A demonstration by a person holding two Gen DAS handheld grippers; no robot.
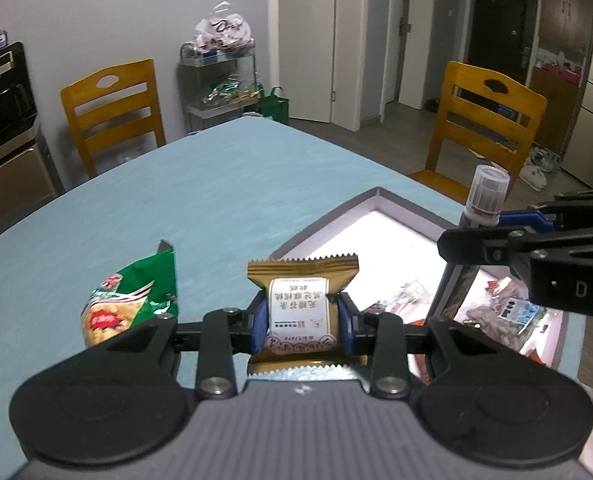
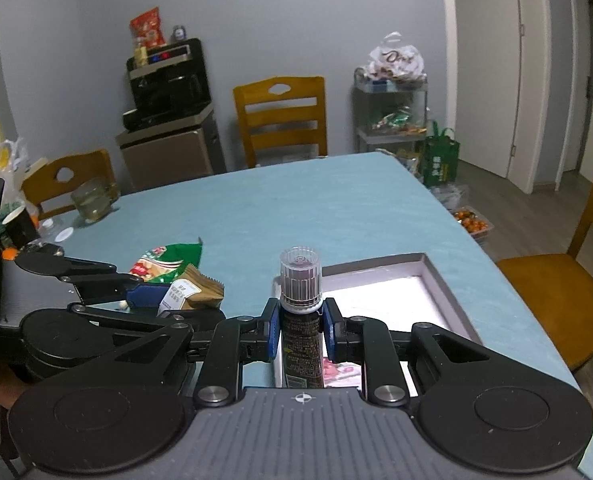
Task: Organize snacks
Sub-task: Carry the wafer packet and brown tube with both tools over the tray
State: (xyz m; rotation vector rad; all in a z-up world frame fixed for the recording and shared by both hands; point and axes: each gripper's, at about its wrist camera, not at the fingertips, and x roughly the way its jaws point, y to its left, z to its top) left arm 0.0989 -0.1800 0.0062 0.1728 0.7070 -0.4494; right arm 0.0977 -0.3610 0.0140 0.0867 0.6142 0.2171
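My left gripper (image 1: pixel 302 320) is shut on a gold-wrapped pastry packet (image 1: pixel 302 304) with a white label, held above the table near the left rim of the grey box (image 1: pixel 380 196). The same packet (image 2: pixel 194 292) shows in the right wrist view, between the left gripper's fingers. My right gripper (image 2: pixel 300 330) is shut on a slim dark tube with a clear ribbed cap (image 2: pixel 300 280), upright over the box's near left corner (image 2: pixel 428 264). The tube (image 1: pixel 484 196) also rises at the right of the left wrist view. A green snack bag (image 1: pixel 132 304) lies on the blue tablecloth.
The box holds several snack packets (image 1: pixel 512 316) on its white floor. Wooden chairs (image 1: pixel 112 112) (image 1: pixel 484 124) stand around the table. A glass mug (image 2: pixel 92 200) and a dark cup (image 2: pixel 20 224) sit at the far left edge. A shelf cart (image 2: pixel 392 116) stands by the wall.
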